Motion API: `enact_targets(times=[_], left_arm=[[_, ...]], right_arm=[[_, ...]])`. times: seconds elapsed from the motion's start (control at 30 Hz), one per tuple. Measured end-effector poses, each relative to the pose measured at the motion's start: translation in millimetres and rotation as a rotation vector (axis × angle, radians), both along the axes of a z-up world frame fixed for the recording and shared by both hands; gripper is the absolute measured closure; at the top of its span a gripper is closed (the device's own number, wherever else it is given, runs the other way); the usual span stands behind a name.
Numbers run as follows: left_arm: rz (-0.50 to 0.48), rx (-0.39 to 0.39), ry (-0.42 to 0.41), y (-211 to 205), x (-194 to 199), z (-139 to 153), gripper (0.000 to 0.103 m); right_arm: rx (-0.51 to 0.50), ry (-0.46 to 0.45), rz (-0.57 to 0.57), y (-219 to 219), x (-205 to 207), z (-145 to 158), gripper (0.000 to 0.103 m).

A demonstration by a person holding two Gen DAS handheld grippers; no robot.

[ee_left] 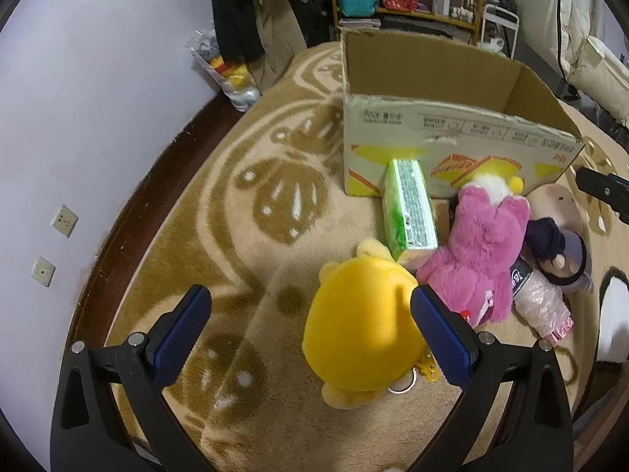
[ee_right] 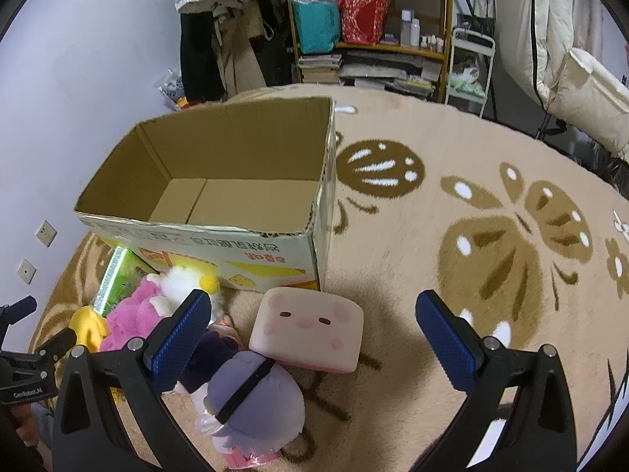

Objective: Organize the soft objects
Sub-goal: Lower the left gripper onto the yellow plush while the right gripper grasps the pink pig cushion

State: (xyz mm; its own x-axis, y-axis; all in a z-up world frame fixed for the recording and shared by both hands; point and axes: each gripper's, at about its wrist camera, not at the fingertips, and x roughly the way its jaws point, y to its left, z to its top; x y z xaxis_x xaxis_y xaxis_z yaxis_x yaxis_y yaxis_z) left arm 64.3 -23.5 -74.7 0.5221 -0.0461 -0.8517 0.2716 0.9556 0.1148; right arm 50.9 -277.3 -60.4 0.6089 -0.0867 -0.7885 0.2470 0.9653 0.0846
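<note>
A yellow plush (ee_left: 359, 326) lies on the carpet just under my left gripper (ee_left: 310, 303), which is open; its right finger overlaps the plush's edge. Beyond lie a green tissue pack (ee_left: 409, 208), a pink plush (ee_left: 479, 259) and a doll with a purple cap (ee_left: 566, 259). An open cardboard box (ee_left: 452, 145) stands behind them, with nothing in it in the right wrist view (ee_right: 243, 200). My right gripper (ee_right: 310, 306) is open above a pink cube plush with a face (ee_right: 310, 328). The purple-capped doll (ee_right: 247, 397) lies by its left finger.
The patterned beige carpet (ee_right: 491, 255) spreads wide to the right. A wall with sockets (ee_left: 65, 220) runs on the left. Shelves with bags (ee_right: 354, 19), hanging clothes and a white padded chair (ee_right: 582, 90) stand at the back.
</note>
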Motion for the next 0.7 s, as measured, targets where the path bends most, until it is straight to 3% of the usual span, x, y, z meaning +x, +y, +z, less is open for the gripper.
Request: enact_targets(times=[0.47,0.7], left_arm=[[-0.088,0.01,0.098,-19,2,-23,0.003],[-0.079,0.025,0.123,-19,6,-32,0.003]], right_arm=[[0.016,0.096,-0.003,-3,19,-28,0.0],[0.026,0.128,-0.001,-4,24,-38,0.0]])
